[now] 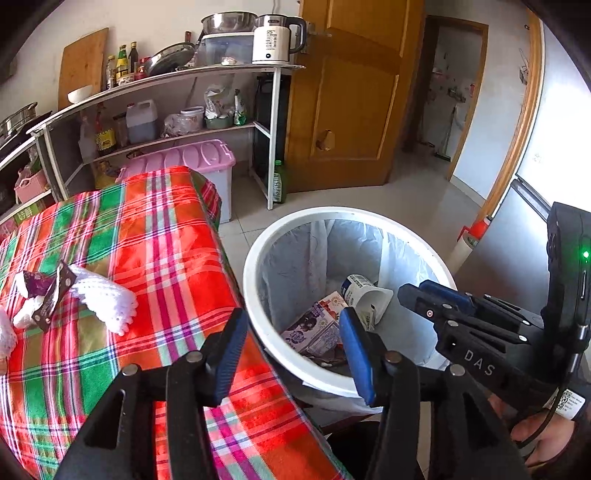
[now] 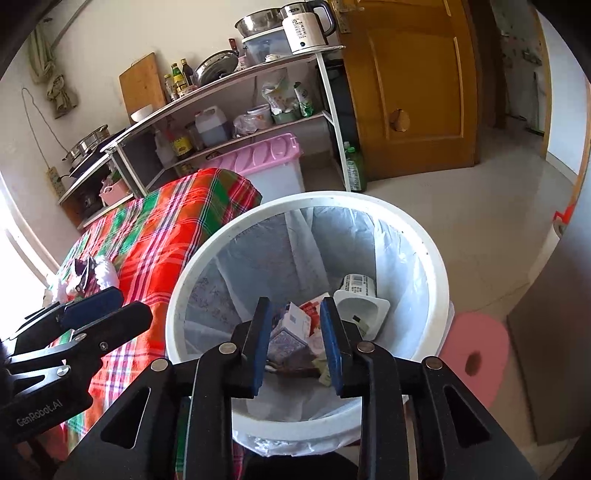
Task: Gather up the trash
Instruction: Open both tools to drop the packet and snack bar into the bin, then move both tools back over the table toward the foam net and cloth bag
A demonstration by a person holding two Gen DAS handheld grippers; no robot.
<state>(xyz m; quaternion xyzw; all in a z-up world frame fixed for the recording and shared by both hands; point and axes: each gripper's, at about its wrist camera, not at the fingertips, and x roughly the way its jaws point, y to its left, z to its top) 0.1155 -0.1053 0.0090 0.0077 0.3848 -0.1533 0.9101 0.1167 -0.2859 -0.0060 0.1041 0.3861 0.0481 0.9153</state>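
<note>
Smooth white plastic bin (image 2: pixel 439 280) lined with a thin, crinkled, translucent plastic bag (image 2: pixel 399 254). Woven checked cloth (image 1: pixel 155 258) over the table, matt and slightly creased; white crocheted lace (image 1: pixel 107 299) on top. Glossy varnished wooden door (image 1: pixel 351 103), shiny metal bowl (image 1: pixel 229 21).

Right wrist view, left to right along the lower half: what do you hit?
left gripper → plaid tablecloth → white bin → purple carton inside it → white cup in the bin → pink stool.
</note>
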